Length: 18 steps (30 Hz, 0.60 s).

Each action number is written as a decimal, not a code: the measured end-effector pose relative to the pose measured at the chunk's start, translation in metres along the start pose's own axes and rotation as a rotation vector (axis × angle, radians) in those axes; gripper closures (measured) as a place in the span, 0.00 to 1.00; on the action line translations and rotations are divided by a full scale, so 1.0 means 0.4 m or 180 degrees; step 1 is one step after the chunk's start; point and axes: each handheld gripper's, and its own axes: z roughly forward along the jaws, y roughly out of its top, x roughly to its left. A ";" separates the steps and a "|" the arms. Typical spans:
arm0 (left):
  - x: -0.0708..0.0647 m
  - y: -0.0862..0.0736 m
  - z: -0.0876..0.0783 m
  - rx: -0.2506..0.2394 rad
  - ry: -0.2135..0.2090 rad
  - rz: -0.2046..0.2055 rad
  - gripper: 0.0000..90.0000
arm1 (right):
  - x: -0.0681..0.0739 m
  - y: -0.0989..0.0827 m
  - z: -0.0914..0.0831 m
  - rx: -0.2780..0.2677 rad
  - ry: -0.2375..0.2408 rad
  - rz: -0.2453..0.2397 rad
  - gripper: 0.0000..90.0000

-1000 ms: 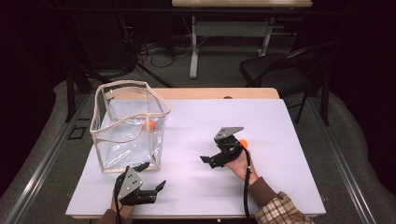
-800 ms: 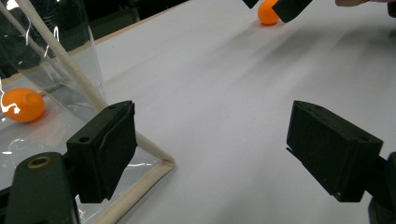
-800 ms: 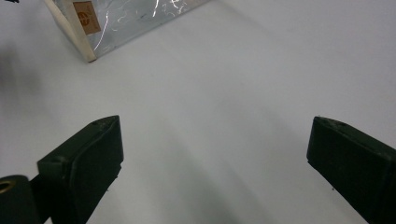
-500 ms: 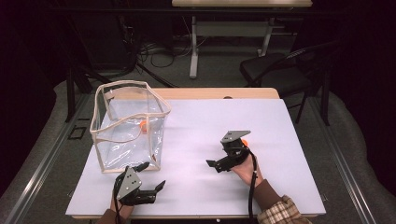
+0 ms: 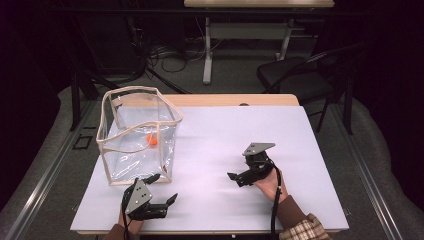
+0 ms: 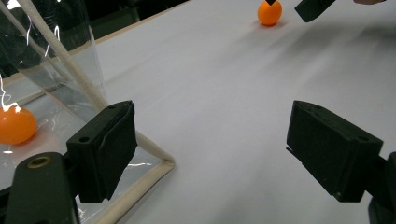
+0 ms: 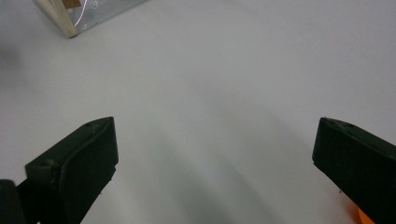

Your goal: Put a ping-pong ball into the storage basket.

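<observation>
Desk [image 5: 310,150] first: white top, clear bag [image 5: 137,135] upright just ahead of the left tool [image 5: 155,192], its near corner almost touching that tool's left jaw; one orange ball [image 6: 16,125] already inside. Right tool [image 5: 239,178] sits well right of the bag, jaws wide apart, empty. The loose ball [image 6: 270,12] lies right beside the right tool, at its right jaw's outer edge in the right gripper view, so prob. the right hand's pick, not the left's. Left tool also spread open, holding nothing. Ball's round, no axis to line up.
</observation>
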 end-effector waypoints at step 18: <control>0.004 -0.001 0.001 0.0007 -0.0003 -0.0014 0.18 | -0.035 0.000 -0.024 -0.0024 -0.0098 -0.0023 0.00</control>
